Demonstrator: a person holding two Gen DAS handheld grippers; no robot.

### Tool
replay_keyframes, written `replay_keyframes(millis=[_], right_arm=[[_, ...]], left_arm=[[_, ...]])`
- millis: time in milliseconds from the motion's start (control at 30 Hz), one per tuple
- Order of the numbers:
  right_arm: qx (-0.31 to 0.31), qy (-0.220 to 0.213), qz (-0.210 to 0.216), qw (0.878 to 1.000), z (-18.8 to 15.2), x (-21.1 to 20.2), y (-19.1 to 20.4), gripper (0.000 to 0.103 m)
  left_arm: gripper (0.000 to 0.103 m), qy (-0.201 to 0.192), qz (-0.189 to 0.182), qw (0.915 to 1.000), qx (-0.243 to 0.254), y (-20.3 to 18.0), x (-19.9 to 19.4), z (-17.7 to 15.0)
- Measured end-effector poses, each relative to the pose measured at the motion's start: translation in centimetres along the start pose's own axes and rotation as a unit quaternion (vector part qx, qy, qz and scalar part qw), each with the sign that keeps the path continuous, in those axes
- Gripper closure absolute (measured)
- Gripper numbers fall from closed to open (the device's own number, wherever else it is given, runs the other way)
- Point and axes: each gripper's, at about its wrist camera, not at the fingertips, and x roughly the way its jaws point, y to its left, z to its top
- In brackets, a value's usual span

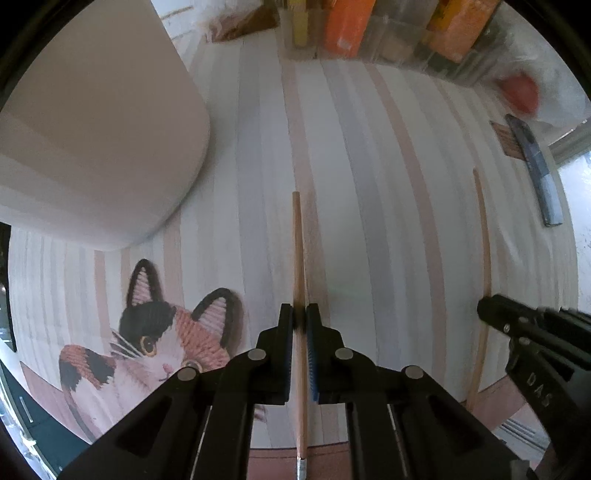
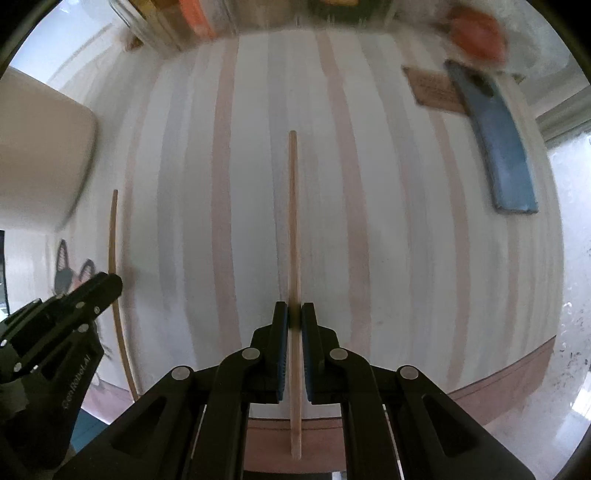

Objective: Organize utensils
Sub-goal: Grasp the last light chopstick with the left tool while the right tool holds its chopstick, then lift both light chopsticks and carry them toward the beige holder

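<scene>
Two wooden chopsticks are held over a striped mat with a cat picture. My left gripper (image 1: 300,316) is shut on one chopstick (image 1: 297,251), which runs straight ahead between the blue pads and has a metal tip at the near end. My right gripper (image 2: 294,315) is shut on the second chopstick (image 2: 293,206), also pointing straight ahead. Each wrist view shows the other gripper at its side with its own stick: the right gripper (image 1: 491,310) and its chopstick (image 1: 484,236) in the left view, the left gripper (image 2: 107,286) and its chopstick (image 2: 112,236) in the right view.
A large beige container (image 1: 92,129) stands at the left on the striped mat (image 1: 369,184). Clear jars with orange and yellow contents (image 1: 347,26) line the far edge. A blue phone-like slab (image 2: 495,147) and a brown card (image 2: 432,90) lie at the right, near a red object (image 2: 478,31).
</scene>
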Motion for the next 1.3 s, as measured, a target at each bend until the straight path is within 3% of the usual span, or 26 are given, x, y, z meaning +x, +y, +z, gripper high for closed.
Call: replay_keyframes(millis=[333, 733, 933, 1033, 1200, 1300], right_arm=[[-0.005, -0.082, 0.026, 0.996, 0.2, -5.5, 0.6, 0.095], [0.0, -0.179, 0.07, 0.981, 0.7, -14.2, -2.0, 0.096], [0.009, -0.248, 0.105, 0.963, 2.2, -20.4, -2.3, 0.096], [0.011, -0.281, 0.124, 0.952, 3.1, -23.5, -2.1, 0.096], [0.005, -0.332, 0.17, 0.928, 5.2, -28.5, -0.3, 0.096], [-0.003, -0.352, 0.197, 0.915, 6.9, -30.1, 1.6, 0.096]], left_arm=[[0.099, -0.082, 0.015, 0.9963, 0.02, 0.0, -5.3, 0.3], [0.099, -0.179, -0.027, 0.9834, 0.006, 0.3, -13.6, 3.2], [0.099, -0.246, -0.069, 0.9666, -0.023, 1.8, -20.4, 5.7], [0.099, -0.286, -0.085, 0.9538, -0.036, 3.3, -24.6, 7.1], [0.099, -0.335, -0.095, 0.9359, -0.052, 5.8, -30.5, 9.0], [0.099, -0.361, -0.078, 0.9272, -0.062, 7.8, -32.9, 9.7]])
